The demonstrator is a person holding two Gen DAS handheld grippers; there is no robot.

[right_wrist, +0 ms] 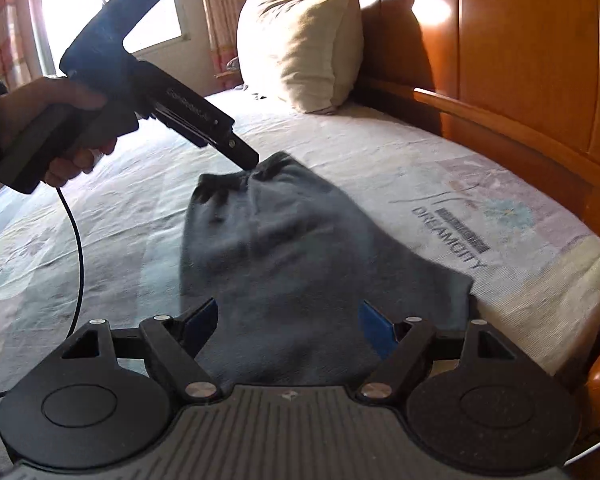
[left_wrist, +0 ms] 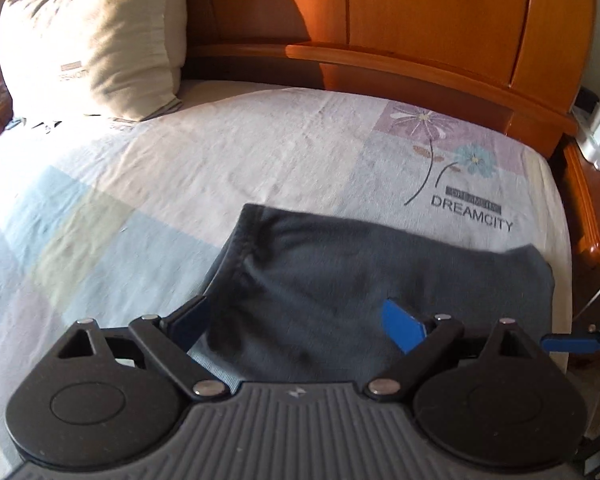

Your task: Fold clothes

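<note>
Both pairs of jaws stand spread wide with nothing pressed between them: the left gripper (left_wrist: 296, 320) shows its two blue-padded fingers (left_wrist: 404, 326) apart over dark cloth, and the right gripper (right_wrist: 288, 320) shows the same, its two fingers either side of the cloth's near end without pinching it. There is one garment (right_wrist: 300, 256), a dark grey-blue knit piece lying on the bed sheet (right_wrist: 340, 148), its near end toward the right gripper and its far, narrower end bunched up a little. In the right wrist view the left gripper's black tip hangs at that bunched far end; whether it touches the cloth cannot be told through the blur. One hand (right_wrist: 56, 120) grips the left gripper's handle, a dark sleeve at its wrist, and one black cable (right_wrist: 78, 240) trails down from it. The sheet is pale with pastel patches, two printed flowers (left_wrist: 448, 136) and the word DREAMCITY. One cream pillow (right_wrist: 304, 44) leans upright against the wooden headboard (right_wrist: 520, 48) at the head of the bed. One bright window (right_wrist: 100, 0) with patterned curtains (right_wrist: 216, 20) stands beyond the pillow. In the left wrist view a wooden nightstand (left_wrist: 584, 196) stands beside the bed, bearing white objects too small to make out.
</note>
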